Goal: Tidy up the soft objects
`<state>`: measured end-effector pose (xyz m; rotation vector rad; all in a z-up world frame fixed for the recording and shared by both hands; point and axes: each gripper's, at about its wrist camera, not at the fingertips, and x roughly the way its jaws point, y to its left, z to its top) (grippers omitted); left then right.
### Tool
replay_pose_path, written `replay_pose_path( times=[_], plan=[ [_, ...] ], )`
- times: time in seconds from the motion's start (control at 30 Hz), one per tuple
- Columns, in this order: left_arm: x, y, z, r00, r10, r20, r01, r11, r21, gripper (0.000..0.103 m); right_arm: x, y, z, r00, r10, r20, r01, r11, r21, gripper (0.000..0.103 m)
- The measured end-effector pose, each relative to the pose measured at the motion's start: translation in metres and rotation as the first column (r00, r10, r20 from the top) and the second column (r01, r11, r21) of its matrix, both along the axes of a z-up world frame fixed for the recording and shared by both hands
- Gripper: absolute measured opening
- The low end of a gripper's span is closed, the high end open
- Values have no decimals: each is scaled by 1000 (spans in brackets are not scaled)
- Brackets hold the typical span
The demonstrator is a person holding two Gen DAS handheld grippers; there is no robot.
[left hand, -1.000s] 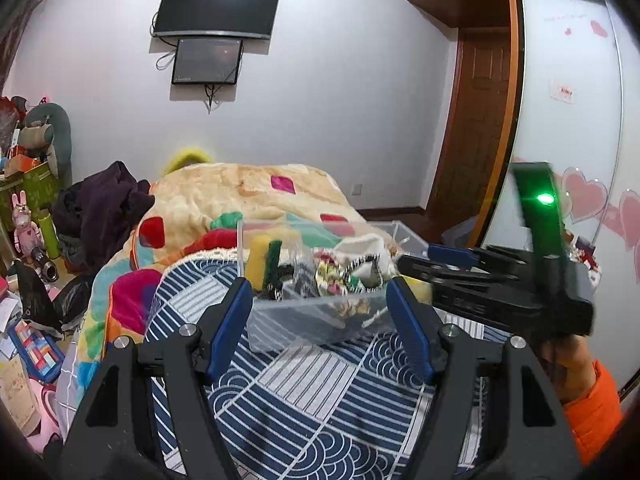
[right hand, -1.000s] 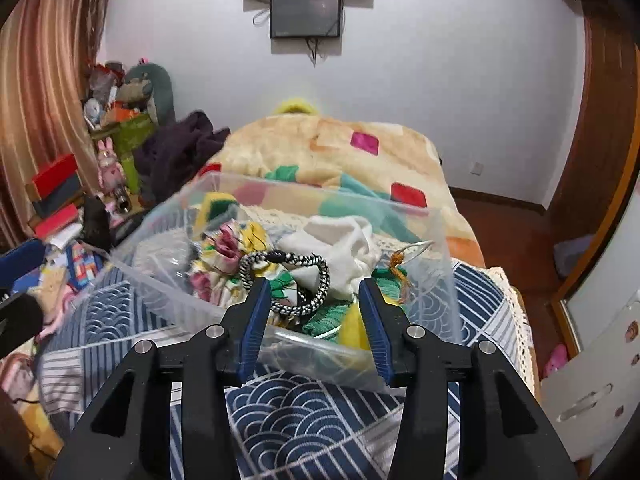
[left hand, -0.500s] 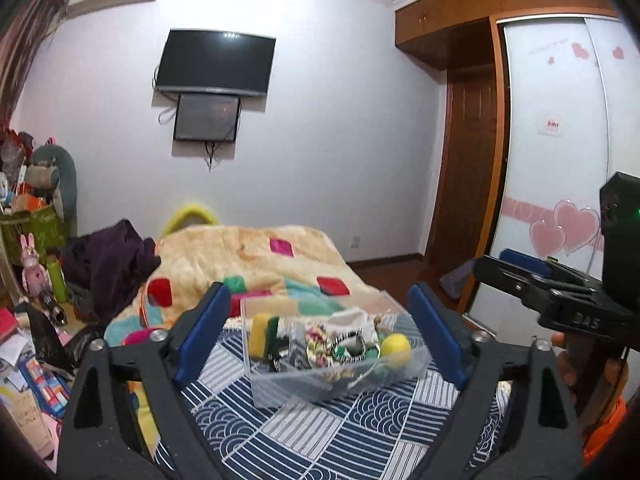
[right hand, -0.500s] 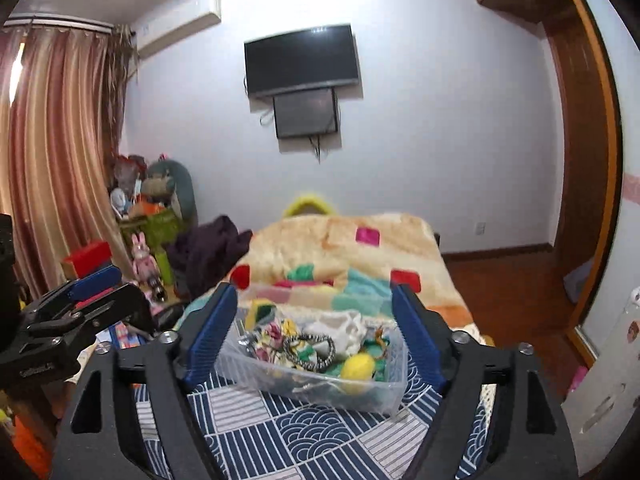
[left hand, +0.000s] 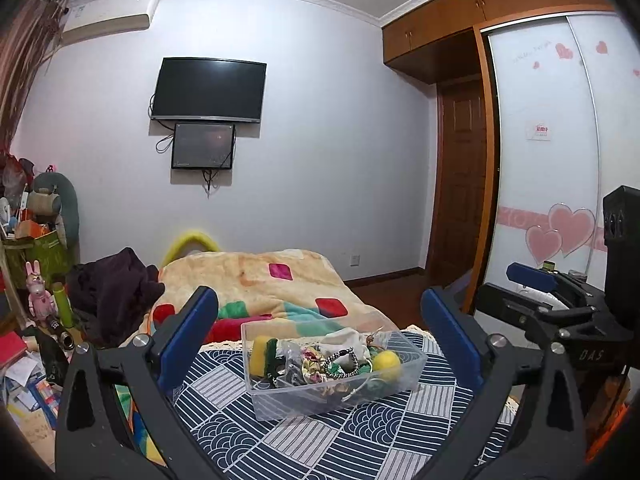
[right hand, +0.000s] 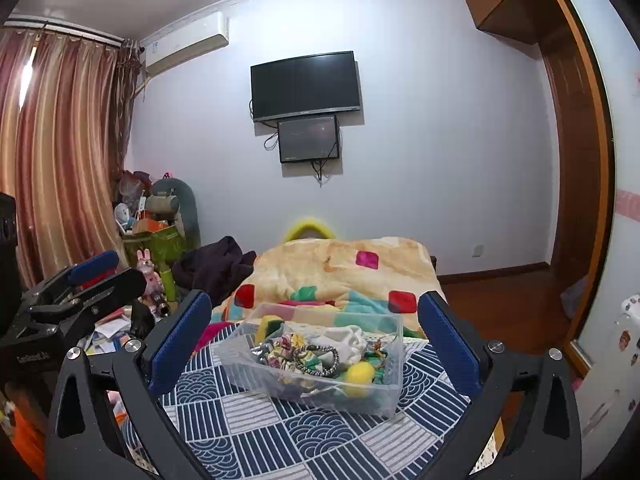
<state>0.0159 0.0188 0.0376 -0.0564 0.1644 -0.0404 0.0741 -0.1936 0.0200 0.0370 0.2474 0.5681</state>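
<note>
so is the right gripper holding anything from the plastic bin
No, the right gripper is wide open and empty, pulled back from the clear plastic bin on the patterned cloth.

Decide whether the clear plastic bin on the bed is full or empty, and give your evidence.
Partly full. The clear plastic bin has no lid and holds a loose heap: a yellow ball, a white cloth and a beaded loop.

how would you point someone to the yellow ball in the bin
Find the bed with the blue-and-white patterned cloth; a clear plastic bin sits on it. The yellow ball lies at the bin's door-side end, the only round, plain, fuzzy-looking thing among crumpled fabrics.
</note>
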Motion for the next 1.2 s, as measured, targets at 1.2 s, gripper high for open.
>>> replay_pose_path(
  times=[1.2],
  plan=[
    [1,-1,-6,1000,16,-4,-16,1000,9,103,-10,-8,4,1000,-12,14,12,1000,18,103]
  ],
)
